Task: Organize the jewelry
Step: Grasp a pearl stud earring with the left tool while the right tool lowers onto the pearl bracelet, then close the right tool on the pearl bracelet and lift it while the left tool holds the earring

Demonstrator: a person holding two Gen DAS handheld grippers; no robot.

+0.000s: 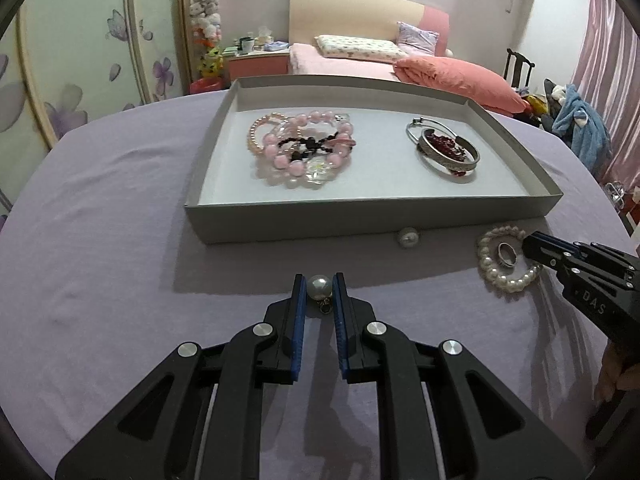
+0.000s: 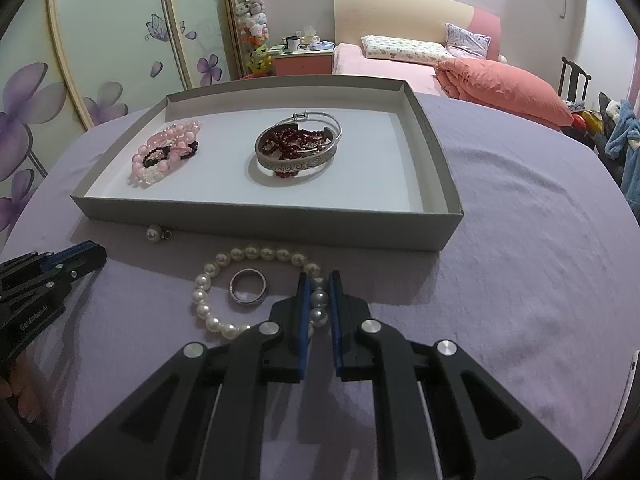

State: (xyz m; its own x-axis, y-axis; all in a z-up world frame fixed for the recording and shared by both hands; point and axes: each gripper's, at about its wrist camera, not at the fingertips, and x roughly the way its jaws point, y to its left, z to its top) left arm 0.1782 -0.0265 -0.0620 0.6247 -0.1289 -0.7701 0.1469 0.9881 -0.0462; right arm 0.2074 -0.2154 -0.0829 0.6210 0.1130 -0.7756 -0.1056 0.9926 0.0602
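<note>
A grey tray on the lilac cloth holds a pile of pink bead bracelets and silver bangles with red beads. My left gripper is shut on a pearl earring in front of the tray. A second pearl earring lies by the tray's front wall. My right gripper is shut on the right side of a white pearl bracelet, which lies on the cloth. A silver ring lies inside the bracelet.
The lilac cloth covers a round table. Behind it are a pink bed, a nightstand, a wardrobe with flower prints and a chair with clothes.
</note>
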